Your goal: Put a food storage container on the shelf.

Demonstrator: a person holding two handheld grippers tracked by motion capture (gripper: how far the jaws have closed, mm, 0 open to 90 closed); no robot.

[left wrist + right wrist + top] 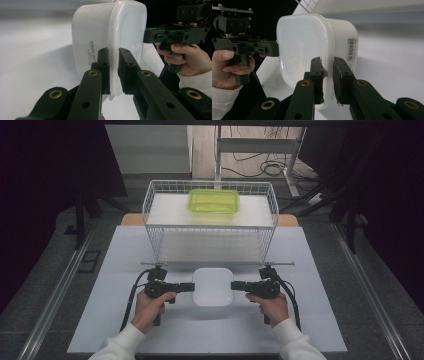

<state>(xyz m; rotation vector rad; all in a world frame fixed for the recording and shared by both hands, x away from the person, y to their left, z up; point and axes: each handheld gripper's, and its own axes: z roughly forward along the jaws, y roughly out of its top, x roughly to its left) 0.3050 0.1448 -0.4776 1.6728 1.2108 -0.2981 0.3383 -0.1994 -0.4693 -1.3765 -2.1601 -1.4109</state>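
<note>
Both of my grippers are clamped on the same white plastic container, one on each side. Along my left gripper, the two black jaws pinch the rim where the lid meets the tub, on the side with printed lettering. Along my right gripper, the jaws pinch the opposite rim, near a barcode label on the tub's wall.

From above, my left gripper meets the container's left edge and my right gripper meets its right edge, each pointing inward toward the other. My hands hold the grips just behind, white sleeves coming in from the bottom.

That container sits at the middle of a white table, near my edge of it. Behind it stands a white wire basket, and inside, toward the back, lies a green lidded container.
</note>
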